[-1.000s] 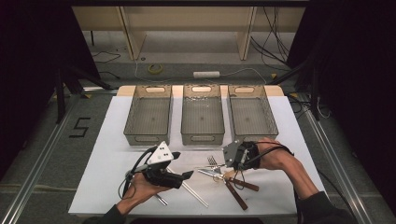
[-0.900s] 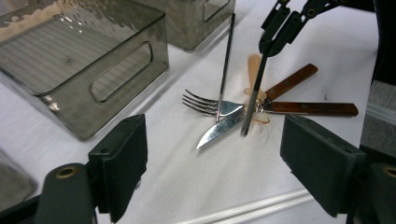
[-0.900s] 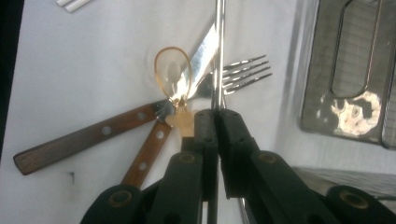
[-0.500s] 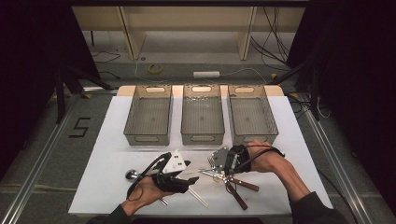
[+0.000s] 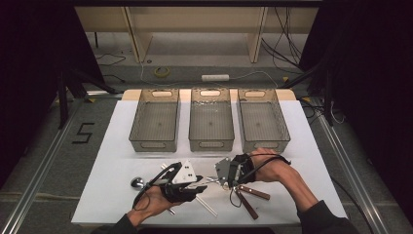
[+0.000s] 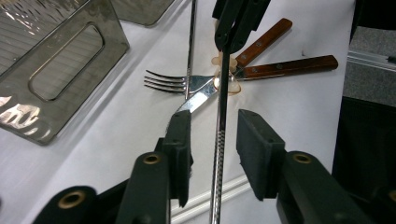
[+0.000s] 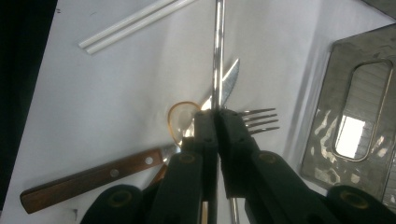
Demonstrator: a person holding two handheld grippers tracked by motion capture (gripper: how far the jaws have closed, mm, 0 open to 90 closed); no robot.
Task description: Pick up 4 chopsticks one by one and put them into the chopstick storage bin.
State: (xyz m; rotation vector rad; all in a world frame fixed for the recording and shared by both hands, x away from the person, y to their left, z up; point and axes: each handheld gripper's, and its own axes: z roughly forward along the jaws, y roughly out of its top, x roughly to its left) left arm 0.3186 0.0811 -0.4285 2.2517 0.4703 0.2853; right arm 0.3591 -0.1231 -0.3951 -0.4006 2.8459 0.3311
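Close in, lower centre of the left gripper view: left gripper [image 6: 214,140] straddles a thin steel rod [image 6: 218,154], likely a long utensil's handle. Jaws have just been closing; the pads stand apart with a gap on both sides of the rod, so no grip yet. Past them, mid-frame: fork [image 6: 170,82], knife blade, tan rubber band [image 6: 227,85], two wooden-handled knives [image 6: 285,67] fanned toward upper right.

Right gripper [image 7: 217,123], centre of its own view, pressed together, pinching the same rod's far stretch.

Farther off, high view: three clear bins [image 5: 211,124] in a row across the middle.

Judged step: drawing the rod out of the banded cutlery bundle. Next move calls for the left jaws to finish closing squarely, then both hands to pull evenly.
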